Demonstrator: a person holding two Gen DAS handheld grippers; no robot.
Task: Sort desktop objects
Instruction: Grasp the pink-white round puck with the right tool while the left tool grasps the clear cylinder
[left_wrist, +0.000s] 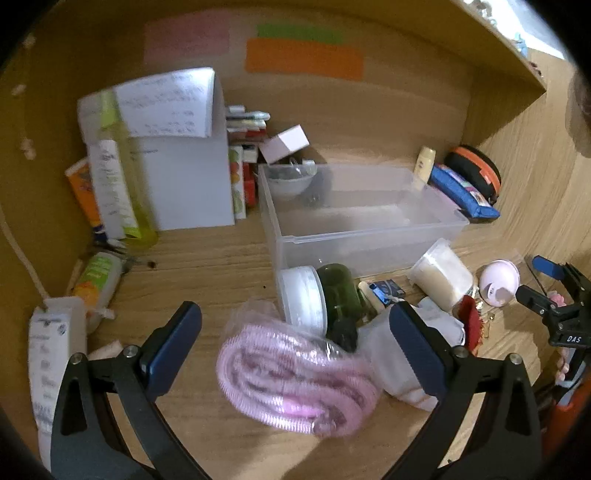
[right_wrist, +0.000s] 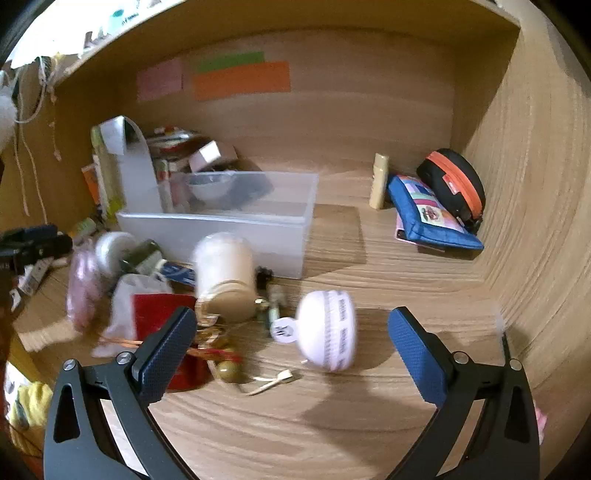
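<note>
A clear plastic bin (left_wrist: 436, 221) (right_wrist: 229, 236) stands mid-desk with a small bowl (left_wrist: 290, 181) in its back corner. In front of it lie a pink coiled item in a plastic bag (left_wrist: 295, 384) (right_wrist: 83, 291), a white lidded tub (left_wrist: 304, 299), a dark green bottle (left_wrist: 338, 291), a cream jar (left_wrist: 441, 277) (right_wrist: 225, 280) and a round white-pink gadget (left_wrist: 498, 282) (right_wrist: 328, 330). My left gripper (left_wrist: 295, 339) is open just above the pink bag. My right gripper (right_wrist: 291, 347) (left_wrist: 543, 288) is open with the round gadget between its fingers, untouched.
A white box with a note (left_wrist: 184, 155), tubes and bottles (left_wrist: 110, 184) stand at the back left. A blue pouch (left_wrist: 461, 192) (right_wrist: 432, 218), an orange-black case (right_wrist: 454, 188) and a small cream bottle (right_wrist: 379, 181) sit at the back right. A red cloth (right_wrist: 162, 332) and beads lie nearby.
</note>
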